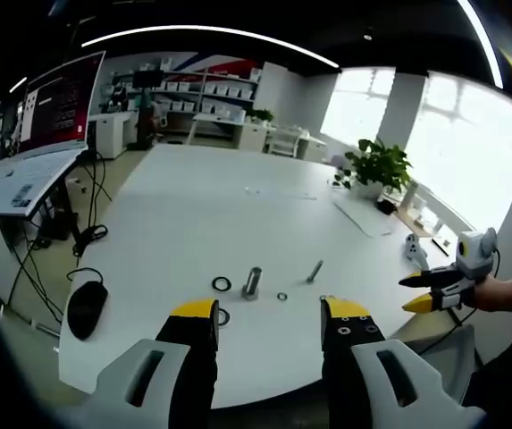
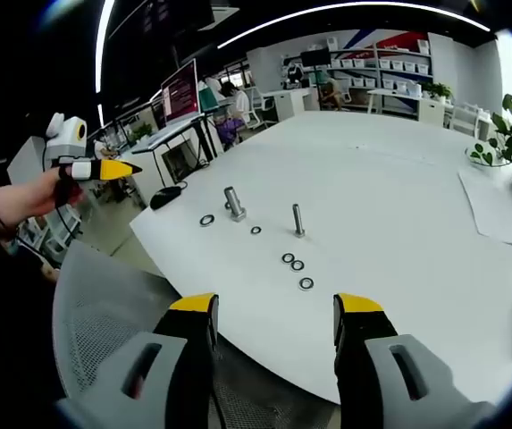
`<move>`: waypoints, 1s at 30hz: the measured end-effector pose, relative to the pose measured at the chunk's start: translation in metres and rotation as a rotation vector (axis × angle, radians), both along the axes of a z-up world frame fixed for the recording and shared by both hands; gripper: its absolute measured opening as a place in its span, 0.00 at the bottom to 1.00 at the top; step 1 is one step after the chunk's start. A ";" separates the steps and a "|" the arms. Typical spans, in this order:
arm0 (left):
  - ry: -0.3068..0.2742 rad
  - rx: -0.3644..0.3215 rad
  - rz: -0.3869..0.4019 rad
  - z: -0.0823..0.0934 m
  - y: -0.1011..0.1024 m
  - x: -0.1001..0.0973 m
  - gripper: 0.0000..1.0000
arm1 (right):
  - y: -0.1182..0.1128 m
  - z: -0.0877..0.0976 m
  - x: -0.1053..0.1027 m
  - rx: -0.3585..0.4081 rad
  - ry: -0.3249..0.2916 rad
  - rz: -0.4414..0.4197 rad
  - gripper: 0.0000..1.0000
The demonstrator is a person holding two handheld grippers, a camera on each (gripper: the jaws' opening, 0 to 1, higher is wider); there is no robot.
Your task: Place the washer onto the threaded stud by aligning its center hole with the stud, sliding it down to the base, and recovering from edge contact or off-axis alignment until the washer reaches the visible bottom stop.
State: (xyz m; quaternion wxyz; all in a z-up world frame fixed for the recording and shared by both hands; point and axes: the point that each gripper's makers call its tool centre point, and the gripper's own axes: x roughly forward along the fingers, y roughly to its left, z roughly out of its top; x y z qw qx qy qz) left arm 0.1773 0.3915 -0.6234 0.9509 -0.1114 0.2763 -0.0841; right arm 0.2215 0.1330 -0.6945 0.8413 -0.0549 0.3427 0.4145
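Open table [image 2: 398, 179] around stud [image 2: 297, 220]

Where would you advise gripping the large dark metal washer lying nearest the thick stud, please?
Grip the large dark metal washer across its outer rim, coming from above, jaws straddling the ring: it lies flat on the white table, offering no raised edge. The thick upright stud stands beside it.

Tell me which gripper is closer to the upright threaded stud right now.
Likely the left. The left gripper is open just short of the threaded stud. The right gripper is open at the table's edge, with the washers between it and the stud.
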 end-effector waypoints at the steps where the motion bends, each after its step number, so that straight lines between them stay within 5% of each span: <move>1: 0.005 0.002 -0.003 -0.001 0.000 0.000 0.44 | 0.000 0.000 0.000 0.000 0.003 -0.002 0.55; 30: 0.077 0.028 -0.055 -0.020 -0.007 0.003 0.44 | 0.005 -0.008 -0.007 0.006 0.039 0.012 0.54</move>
